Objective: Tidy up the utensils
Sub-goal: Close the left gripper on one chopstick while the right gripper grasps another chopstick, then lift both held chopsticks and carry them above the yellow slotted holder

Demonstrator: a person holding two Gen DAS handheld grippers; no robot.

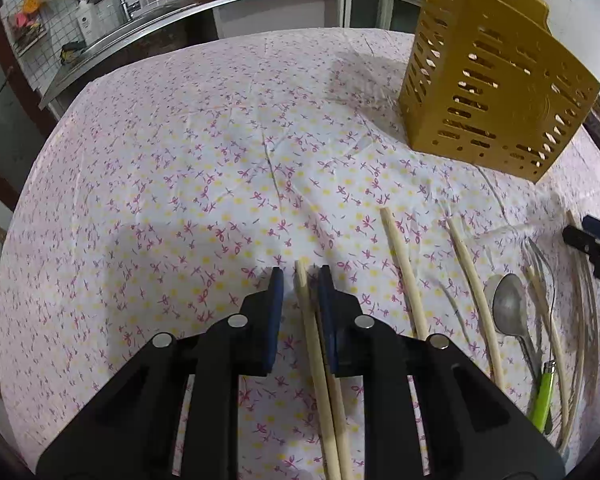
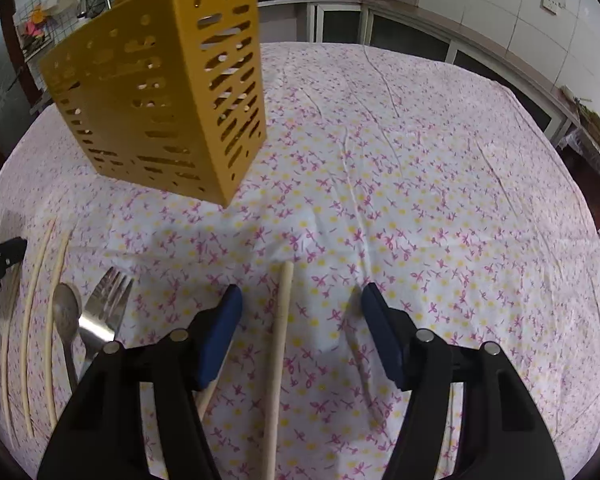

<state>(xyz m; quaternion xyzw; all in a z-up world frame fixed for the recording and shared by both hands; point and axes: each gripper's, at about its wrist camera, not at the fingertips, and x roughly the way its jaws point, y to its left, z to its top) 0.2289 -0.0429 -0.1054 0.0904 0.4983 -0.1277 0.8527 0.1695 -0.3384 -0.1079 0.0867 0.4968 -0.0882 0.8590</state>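
Left gripper (image 1: pixel 300 276) jaws narrow around a chopstick (image 1: pixel 312 344) — right gripper (image 2: pixel 300 300) jaws wide, astride another chopstick (image 2: pixel 278 352)

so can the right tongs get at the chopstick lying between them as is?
Probably yes. The chopstick lies on the tablecloth midway between the right tongs, whose pads stand apart with clear gaps either side. Nothing overlaps it there; the fork sits well off.

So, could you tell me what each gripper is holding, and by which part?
Neither grips anything yet. The left gripper straddles a wooden chopstick near its tip, with a gap showing on one side. The right gripper is open around another chopstick.
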